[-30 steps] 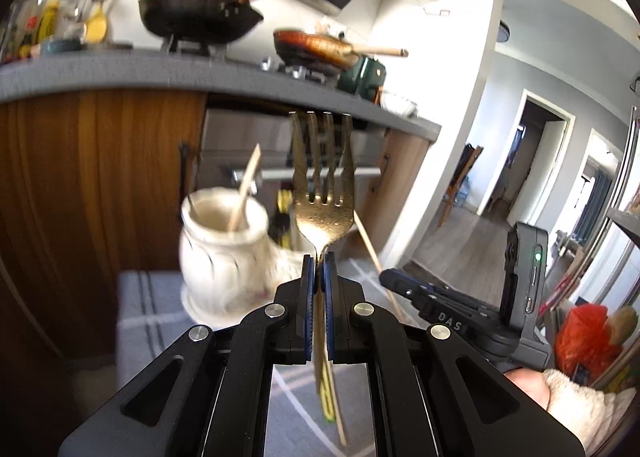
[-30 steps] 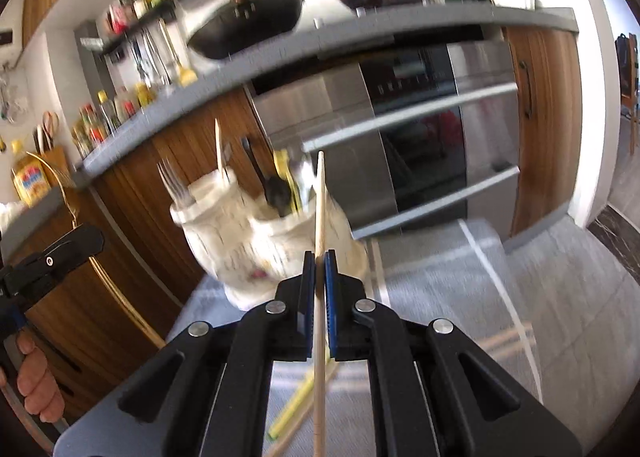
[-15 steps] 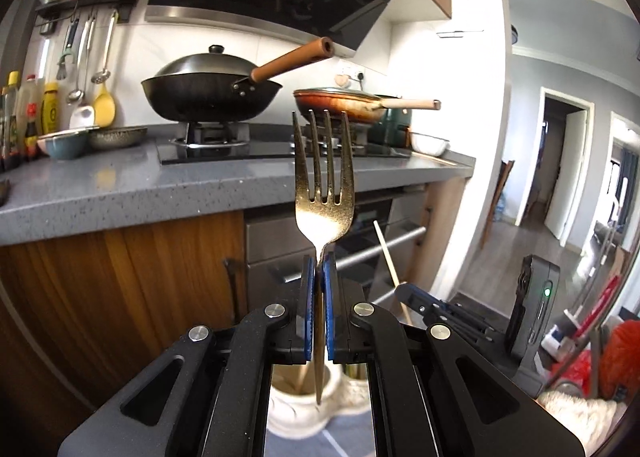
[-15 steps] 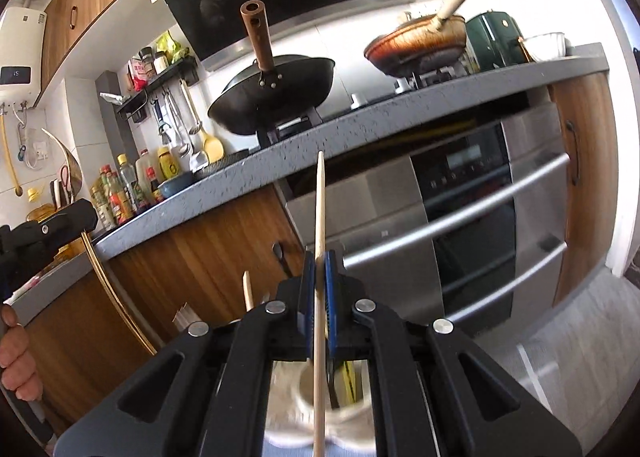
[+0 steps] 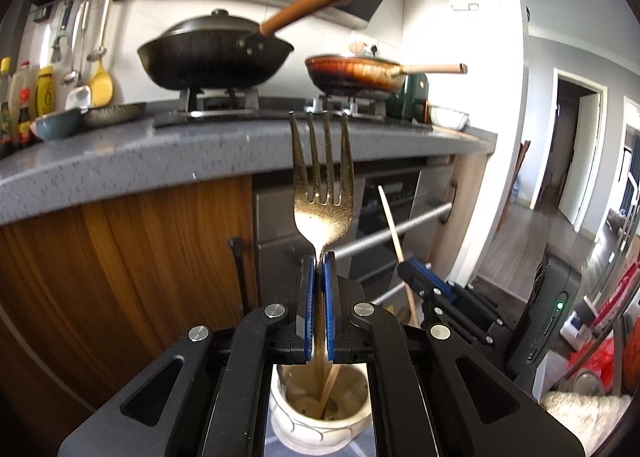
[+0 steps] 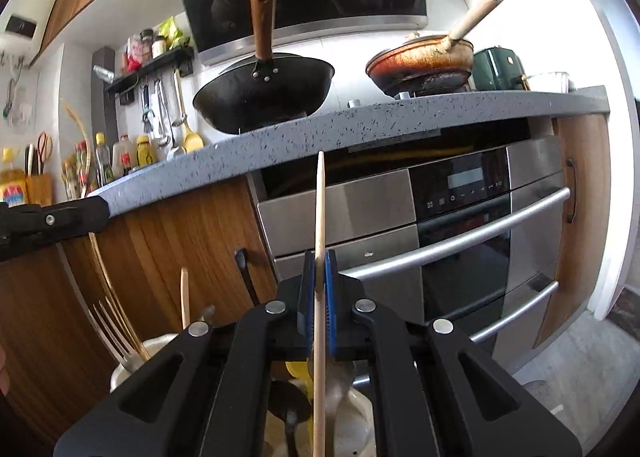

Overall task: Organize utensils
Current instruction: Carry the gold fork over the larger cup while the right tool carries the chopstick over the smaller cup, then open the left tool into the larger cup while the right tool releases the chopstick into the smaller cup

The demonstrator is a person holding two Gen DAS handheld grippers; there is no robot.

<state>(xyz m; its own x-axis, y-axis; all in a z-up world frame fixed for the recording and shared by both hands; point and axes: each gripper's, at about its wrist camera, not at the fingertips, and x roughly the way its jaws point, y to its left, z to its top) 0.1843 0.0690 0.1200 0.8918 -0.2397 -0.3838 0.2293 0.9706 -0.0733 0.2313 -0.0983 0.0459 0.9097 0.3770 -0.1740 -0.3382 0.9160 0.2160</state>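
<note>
My left gripper (image 5: 319, 261) is shut on a gold fork (image 5: 322, 177), tines up, its handle reaching down into a white ceramic holder (image 5: 320, 415) that holds one wooden chopstick. My right gripper (image 6: 319, 257) is shut on a wooden chopstick (image 6: 320, 217), held upright above a second white holder (image 6: 352, 417) with dark spoons and yellow utensils. In the right wrist view the left holder (image 6: 120, 371) shows a fork and a chopstick. The right gripper (image 5: 416, 277) with its chopstick shows in the left wrist view; the left gripper (image 6: 100, 213) shows at the left of the right wrist view.
A grey counter (image 6: 360, 125) with a black wok (image 6: 264, 93) and a frying pan (image 6: 420, 65) stands behind. A steel oven (image 6: 460, 225) and wooden cabinet doors (image 5: 140, 257) are below it. Both holders stand on a grey striped cloth (image 5: 276, 445).
Both grippers have risen and tilted up from facing the holders to standing over them. The fork handle has since lowered into the left holder; the chopstick has lowered over the right holder.
</note>
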